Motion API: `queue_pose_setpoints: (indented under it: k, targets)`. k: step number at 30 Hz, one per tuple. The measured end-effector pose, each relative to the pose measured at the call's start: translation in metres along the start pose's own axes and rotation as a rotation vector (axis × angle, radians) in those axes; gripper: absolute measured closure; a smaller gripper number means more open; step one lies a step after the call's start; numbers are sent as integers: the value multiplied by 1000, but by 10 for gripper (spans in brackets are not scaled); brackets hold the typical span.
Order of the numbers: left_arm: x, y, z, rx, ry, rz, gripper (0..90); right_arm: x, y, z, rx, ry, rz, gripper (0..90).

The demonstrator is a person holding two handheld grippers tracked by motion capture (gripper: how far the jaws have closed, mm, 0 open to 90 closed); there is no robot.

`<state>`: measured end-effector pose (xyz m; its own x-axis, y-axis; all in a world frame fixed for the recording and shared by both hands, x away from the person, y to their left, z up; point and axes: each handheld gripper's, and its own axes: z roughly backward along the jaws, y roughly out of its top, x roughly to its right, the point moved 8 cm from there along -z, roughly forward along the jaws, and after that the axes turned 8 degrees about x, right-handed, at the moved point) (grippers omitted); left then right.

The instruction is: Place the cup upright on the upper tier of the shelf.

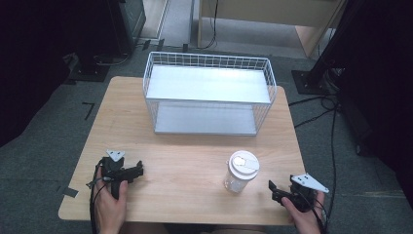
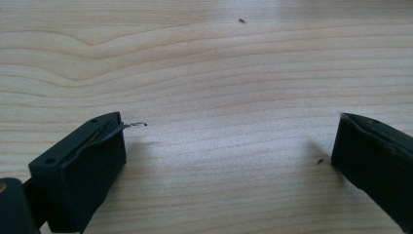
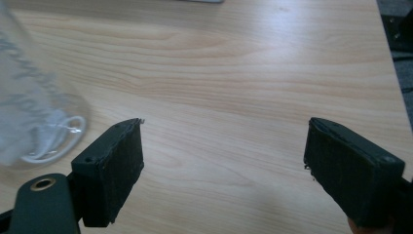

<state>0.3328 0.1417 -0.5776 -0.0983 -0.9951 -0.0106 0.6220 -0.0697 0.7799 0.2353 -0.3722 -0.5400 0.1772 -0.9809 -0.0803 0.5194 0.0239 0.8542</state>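
A clear plastic tumbler (image 1: 242, 171) with a white lid stands upright on the wooden table (image 1: 185, 161), toward the front right. My right gripper (image 1: 273, 190) rests near the table's front right corner, just right of the tumbler and apart from it. In the right gripper view its jaws (image 3: 224, 146) stand wide apart over bare wood, with the tumbler's base (image 3: 39, 112) off to the left of them. At the front left my left gripper (image 1: 139, 169) lies low on the table. Its jaws (image 2: 229, 141) are spread wide with nothing between them.
A white wire rack (image 1: 271, 92) with two flat shelves stands at the back middle of the table. Bare wood lies between it and the grippers. Dark stands and cables (image 1: 321, 105) are on the floor to the right.
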Motion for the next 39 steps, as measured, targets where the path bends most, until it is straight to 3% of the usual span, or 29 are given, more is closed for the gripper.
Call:
queue_pose_setpoints:
  k: [11,23,39]
  targets:
    - [0,0,0,0,0,0,0,-45,8,8,28,82,44,145]
    - [0,0,0,0,0,0,0,-72,12,11,49,147,70,145]
    - [0,0,0,0,0,0,0,-104,23,14,95,240,63,150]
